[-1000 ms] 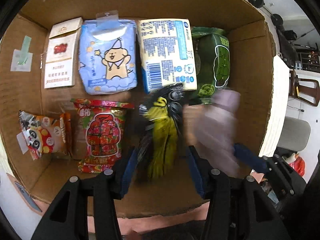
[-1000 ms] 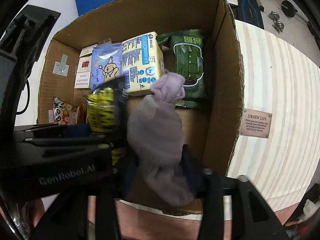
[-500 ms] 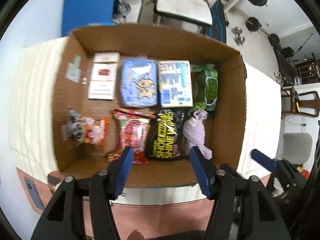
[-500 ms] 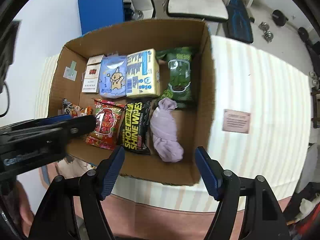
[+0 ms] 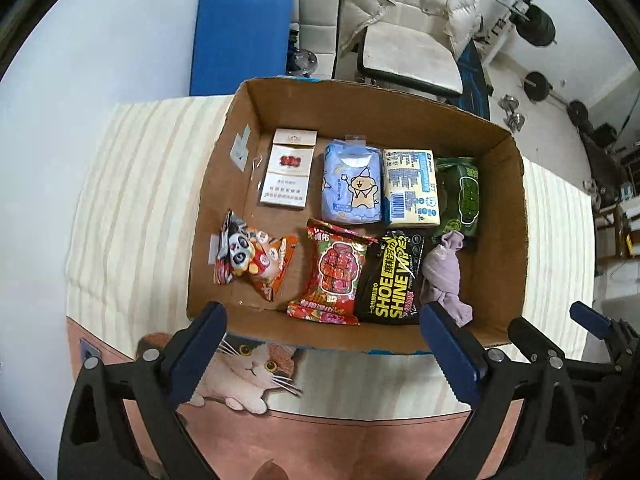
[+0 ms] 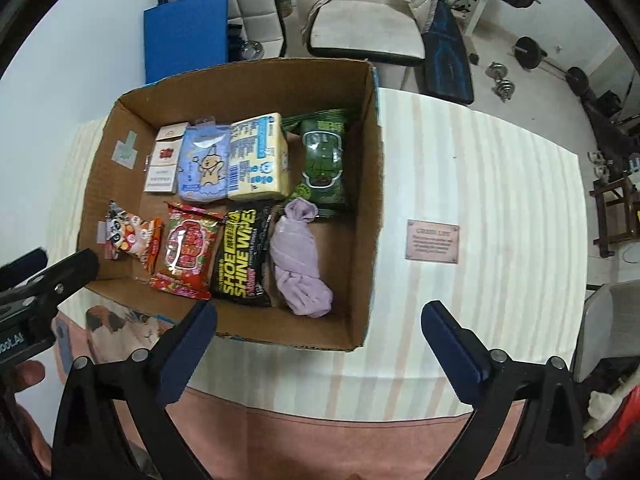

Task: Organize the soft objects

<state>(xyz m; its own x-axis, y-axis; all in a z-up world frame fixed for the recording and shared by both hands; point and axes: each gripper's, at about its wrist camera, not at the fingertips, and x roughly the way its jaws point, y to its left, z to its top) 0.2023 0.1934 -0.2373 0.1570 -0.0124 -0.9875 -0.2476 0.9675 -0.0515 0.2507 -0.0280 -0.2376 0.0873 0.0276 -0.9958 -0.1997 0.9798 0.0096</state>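
An open cardboard box [image 5: 504, 240] [image 6: 368, 208] on the striped table holds several soft packs in two rows. The front row has a panda snack bag [image 5: 252, 260], a red pack [image 5: 334, 274] [image 6: 186, 254], a black shoe-wipes pack [image 5: 390, 278] [image 6: 240, 258] and a rolled lilac cloth [image 5: 442, 276] [image 6: 300, 264]. The back row has a white carton [image 5: 286, 170], a blue tissue pack [image 5: 351, 184], a yellow pack [image 5: 410, 188] and a green pack [image 5: 460, 196]. My left gripper [image 5: 322, 346] and right gripper [image 6: 318, 344] are both open and empty, held above the box's near edge.
A small plaque [image 6: 432, 241] lies on the table right of the box. A cat-print mat [image 5: 248, 368] lies at the table's near edge. A chair with a white jacket [image 5: 404, 28], a blue board [image 5: 240, 40] and weights stand beyond the table.
Both grippers let go of the shoe-wipes pack and the lilac cloth in the box, opened, and pulled up and back away from the box.
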